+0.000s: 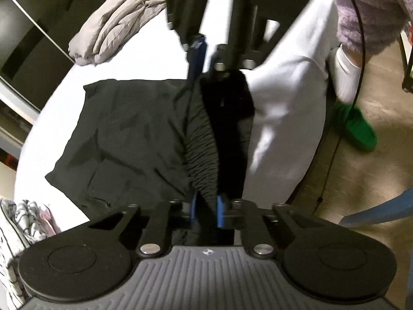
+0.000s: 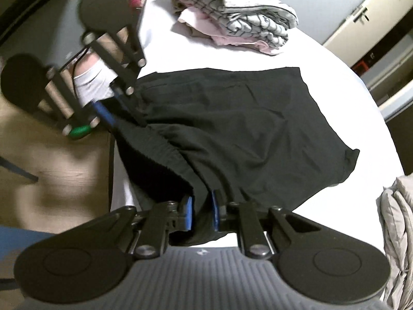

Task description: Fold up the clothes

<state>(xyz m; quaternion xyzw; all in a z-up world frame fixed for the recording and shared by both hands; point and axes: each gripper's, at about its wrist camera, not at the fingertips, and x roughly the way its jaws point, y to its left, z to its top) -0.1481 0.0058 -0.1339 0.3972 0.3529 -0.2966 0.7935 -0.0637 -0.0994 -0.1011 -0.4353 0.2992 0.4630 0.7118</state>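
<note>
Shorts: black shorts [image 1: 134, 134] lie across the white table [image 1: 155, 56], centre of frame, waistband edge raised.
Left gripper: left gripper [image 1: 206, 206], bottom centre, blue pads pinched narrow on the gathered waistband [image 1: 202, 155].
Right gripper: right gripper [image 2: 202, 211], jaws narrow, clamping the same waistband at its other end.
Upper left: grey quilted garment [image 1: 116, 25].
Lower left: striped folded clothes [image 1: 18, 222].

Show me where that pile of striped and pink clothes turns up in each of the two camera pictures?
Left wrist view: the striped and pink pile sits at the bottom left edge, partly cut off, on the white table.
Right wrist view: the same pile lies at the top centre, beyond the black shorts.
Shared landmark: the black shorts, spread on the table in both views.
</note>
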